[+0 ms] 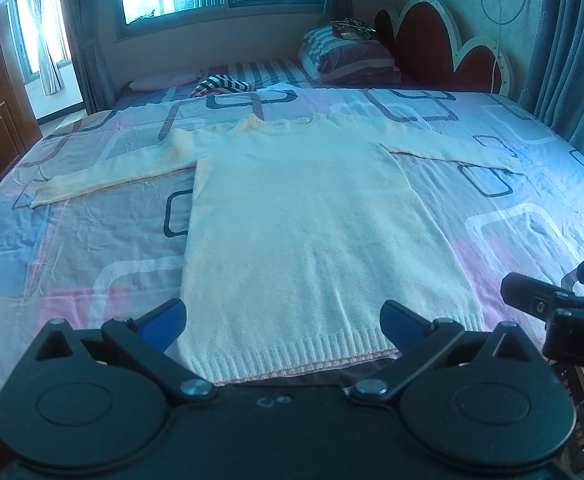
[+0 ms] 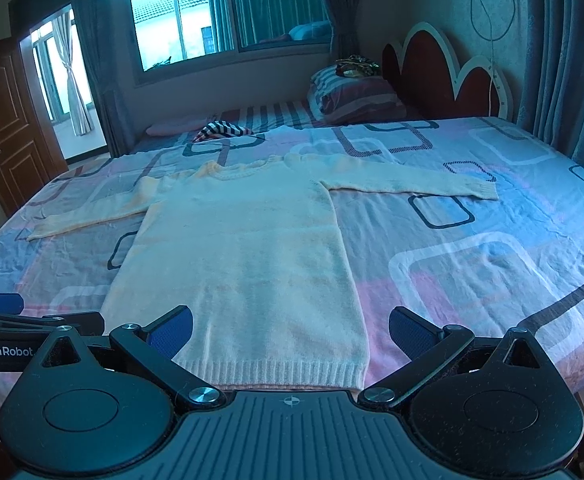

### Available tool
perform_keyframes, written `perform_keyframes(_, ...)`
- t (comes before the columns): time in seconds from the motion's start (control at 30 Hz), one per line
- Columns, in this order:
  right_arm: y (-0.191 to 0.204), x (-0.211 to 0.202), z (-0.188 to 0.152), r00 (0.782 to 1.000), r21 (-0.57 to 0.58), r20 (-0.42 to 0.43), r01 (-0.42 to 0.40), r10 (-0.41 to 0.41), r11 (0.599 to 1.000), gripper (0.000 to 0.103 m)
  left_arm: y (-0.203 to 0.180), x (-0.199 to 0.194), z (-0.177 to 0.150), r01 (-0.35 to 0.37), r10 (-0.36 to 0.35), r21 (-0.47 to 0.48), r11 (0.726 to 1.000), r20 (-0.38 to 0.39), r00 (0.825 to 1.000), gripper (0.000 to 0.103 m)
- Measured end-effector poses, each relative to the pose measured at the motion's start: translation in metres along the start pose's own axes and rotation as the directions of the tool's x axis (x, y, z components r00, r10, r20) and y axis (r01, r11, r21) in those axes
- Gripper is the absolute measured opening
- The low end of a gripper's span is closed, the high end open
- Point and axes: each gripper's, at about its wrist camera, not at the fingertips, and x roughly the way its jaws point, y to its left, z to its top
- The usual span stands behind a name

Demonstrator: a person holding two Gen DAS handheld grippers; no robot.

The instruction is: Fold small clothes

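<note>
Patterned bedsheet (image 1: 492,208), flat cream knit sweater (image 1: 312,220), ribbed hem

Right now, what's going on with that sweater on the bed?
A person holds a hand-held gripper in each hand at the near edge of the bed. A pale knit sweater lies flat on the patterned sheet, both sleeves spread out to the sides, hem toward the cameras. The left hand-held gripper and the right hand-held gripper are both open above the hem, gripping nothing. No fold has been made yet.
</note>
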Motion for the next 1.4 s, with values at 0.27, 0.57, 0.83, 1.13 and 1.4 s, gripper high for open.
perform_keyframes(0.27,0.002,0.001,0.001,1.000,0.001,-0.004,0.007,-0.007,1.000,0.103,0.002,0.001,0.000,-0.002,0.002,-0.001,1.000,-0.003,1.000,0.102)
perform_keyframes(0.57,0.006,0.007,0.004,1.000,-0.006,-0.007,0.004,-0.004,1.000,0.103,0.009,0.005,0.004,-0.005,0.005,-0.015,1.000,-0.010,1.000,0.102)
perform_keyframes(0.83,0.005,0.010,0.004,1.000,-0.005,-0.009,0.010,-0.010,1.000,0.103,0.010,0.007,0.004,-0.003,0.003,-0.016,1.000,-0.013,1.000,0.102)
perform_keyframes(1.13,0.003,0.011,0.004,1.000,-0.004,-0.009,0.014,-0.014,1.000,0.103,0.010,0.008,0.006,-0.004,0.004,-0.015,1.000,-0.014,1.000,0.102)
perform_keyframes(1.4,0.003,0.015,0.005,1.000,-0.005,-0.007,0.016,-0.016,1.000,0.103,0.014,0.011,0.008,-0.004,0.004,-0.020,1.000,-0.016,1.000,0.102)
